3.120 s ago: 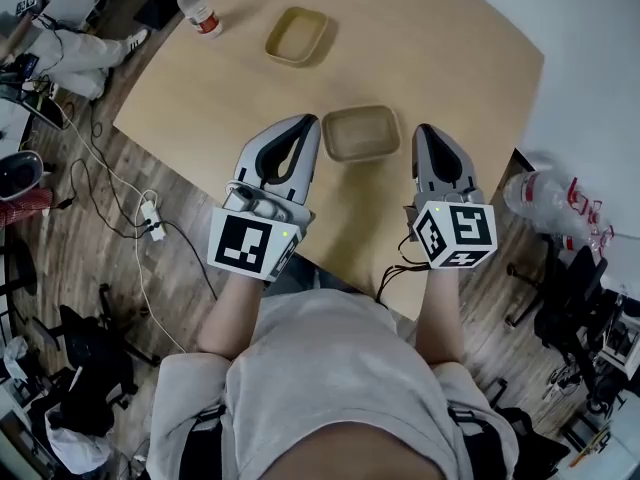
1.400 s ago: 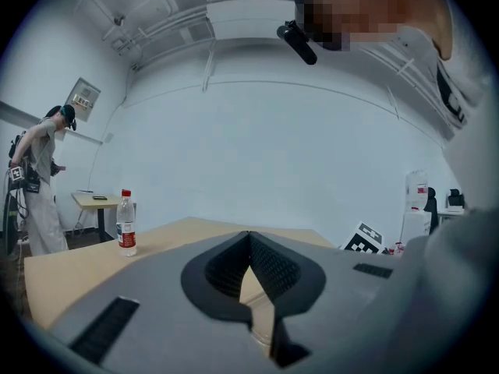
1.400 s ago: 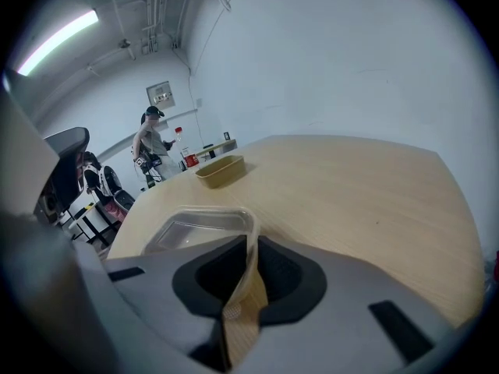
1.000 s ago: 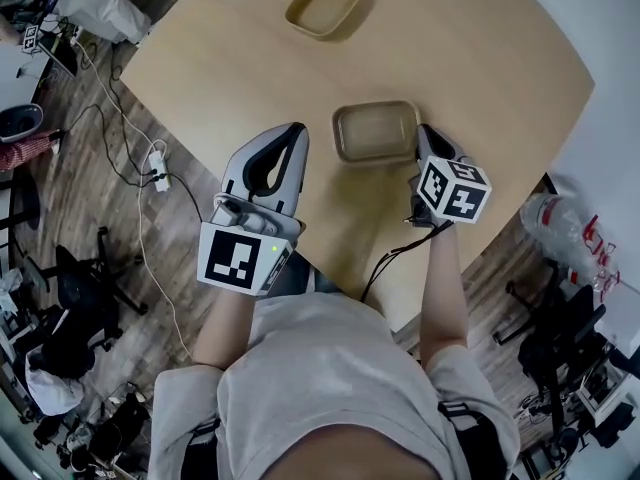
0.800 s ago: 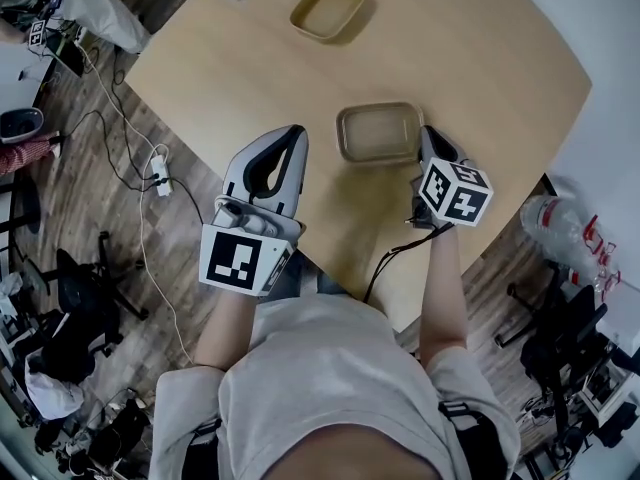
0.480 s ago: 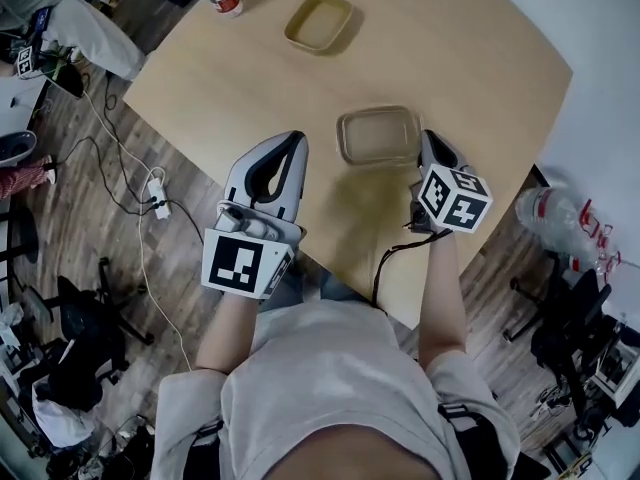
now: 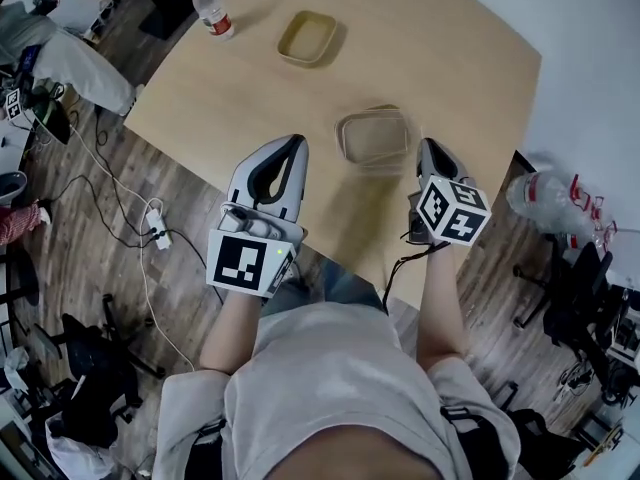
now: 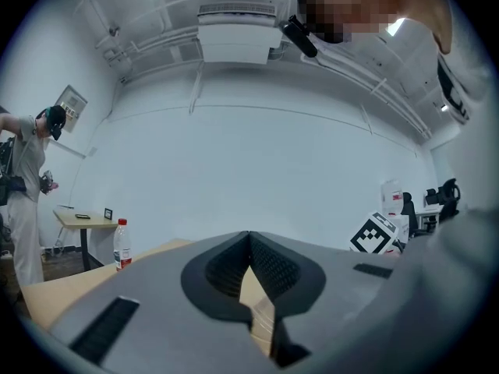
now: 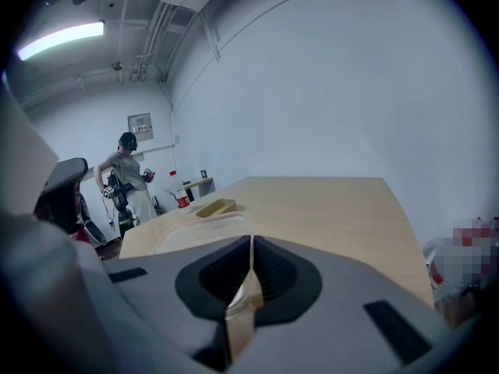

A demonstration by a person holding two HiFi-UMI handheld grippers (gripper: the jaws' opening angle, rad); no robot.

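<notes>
Two shallow tan rectangular trays are on the pale wooden worktop [image 7: 455, 43]. One is a near tray w/ clear lid [image 7: 373, 136], the other an open far tray [image 7: 306, 38] that nothing touches.

Progress, as far as shown: the right gripper [image 7: 428, 146] has its grip made on the lidded tray's right rim. In the right gripper view its fingers [image 9: 269, 267] are pressed together on a thin tan strip of that rim, w/ the lid [image 9: 199, 236] stretching off to the left. The lid is on. The left gripper [image 7: 296, 140] has no hold on anything. Its fingers [image 8: 269, 267] meet at the tips w/ nothing btwn them, only worktop showing through the gap lower down. Can't tell whether the tray lies flat or is lifted a bit. A shadow at its near edge hints it may be off the surface.

Pose: both forearms are stretched fwd from the torso, roughly parallel, w/ the marker cubes toward the person. The left gripper is over the worktop's near edge, beside the lidded tray's left end but apart from it, and pointing at the far side. The right gripper is angled slightly inward, tips at the tray's right side.

Also there: a clear plastic bottle w/ red cap [image 7: 211, 11] at the far left corner, well apart from both trays, and a person standing [image 9: 127, 174] in the background.
</notes>
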